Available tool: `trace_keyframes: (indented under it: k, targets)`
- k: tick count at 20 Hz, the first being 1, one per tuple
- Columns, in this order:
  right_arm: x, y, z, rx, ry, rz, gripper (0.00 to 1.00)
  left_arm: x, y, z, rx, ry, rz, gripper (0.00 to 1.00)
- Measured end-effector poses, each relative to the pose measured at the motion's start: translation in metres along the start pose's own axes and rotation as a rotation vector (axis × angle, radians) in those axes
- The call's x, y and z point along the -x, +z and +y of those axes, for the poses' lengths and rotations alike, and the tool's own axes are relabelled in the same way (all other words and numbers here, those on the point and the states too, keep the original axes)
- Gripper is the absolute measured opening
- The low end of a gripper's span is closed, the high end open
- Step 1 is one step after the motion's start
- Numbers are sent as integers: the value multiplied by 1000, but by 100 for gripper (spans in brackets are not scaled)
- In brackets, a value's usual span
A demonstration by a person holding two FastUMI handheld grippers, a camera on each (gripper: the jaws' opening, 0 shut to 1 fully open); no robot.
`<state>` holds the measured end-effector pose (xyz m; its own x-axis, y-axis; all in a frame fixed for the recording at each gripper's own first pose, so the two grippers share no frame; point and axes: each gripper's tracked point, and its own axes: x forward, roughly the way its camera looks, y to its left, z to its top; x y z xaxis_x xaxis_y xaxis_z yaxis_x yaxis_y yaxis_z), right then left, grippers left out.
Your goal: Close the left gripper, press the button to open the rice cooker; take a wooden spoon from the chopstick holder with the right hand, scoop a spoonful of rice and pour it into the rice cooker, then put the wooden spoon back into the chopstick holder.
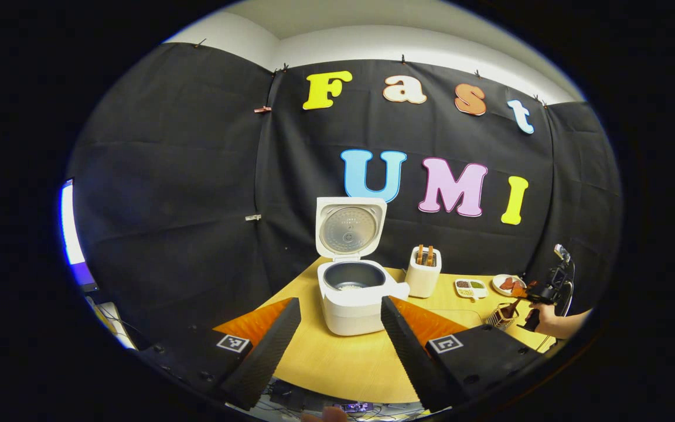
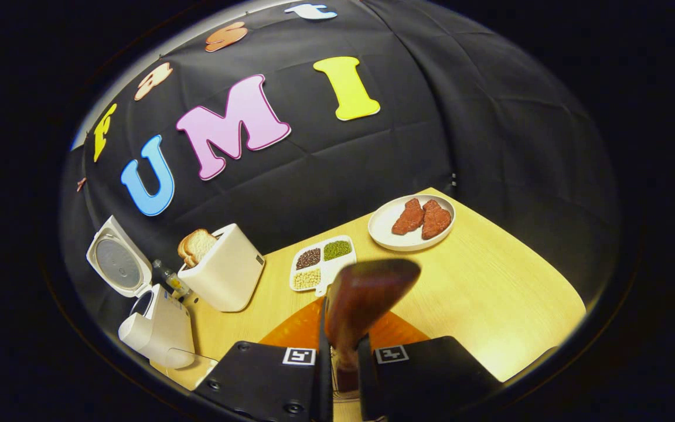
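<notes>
Wooden table (image 1: 349,363) supports the white rice cooker (image 1: 354,305), whose lid (image 1: 349,227) stands upright and fully open; a small amount of rice lies in the dark inner pot. The left gripper (image 1: 340,328) hovers in front of the cooker, fingers spread apart, touching nothing. The right gripper (image 2: 343,366) has both fingers pressed on the handle of the wooden spoon (image 2: 367,296), bowl raised above the table. In the left gripper view, the right gripper is positioned directly over the chopstick holder (image 1: 501,316). A toaster (image 2: 223,269) containing bread stands beside the cooker. A divided grain dish (image 2: 321,262) and a plate (image 2: 411,225) with two meat pieces lie further along.
</notes>
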<state>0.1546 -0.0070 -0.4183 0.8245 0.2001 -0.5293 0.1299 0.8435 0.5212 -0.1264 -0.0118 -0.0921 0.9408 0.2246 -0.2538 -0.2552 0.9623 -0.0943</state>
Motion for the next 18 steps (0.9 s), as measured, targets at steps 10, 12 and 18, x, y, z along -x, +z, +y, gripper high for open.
trace_keyframes:
  k: [10, 12, 18]
  targets:
    - [45, 10, -28, 4, -159, 18, 84, -36, 37, -15, 10, -106, -43, 95]
    - [66, 8, -29, 9, -176, 26, 86, -48, 57, -19, 21, -136, -76, 95]
    - [135, 10, -28, 52, -216, -2, 96, -101, 131, -31, 18, -229, -217, 95]
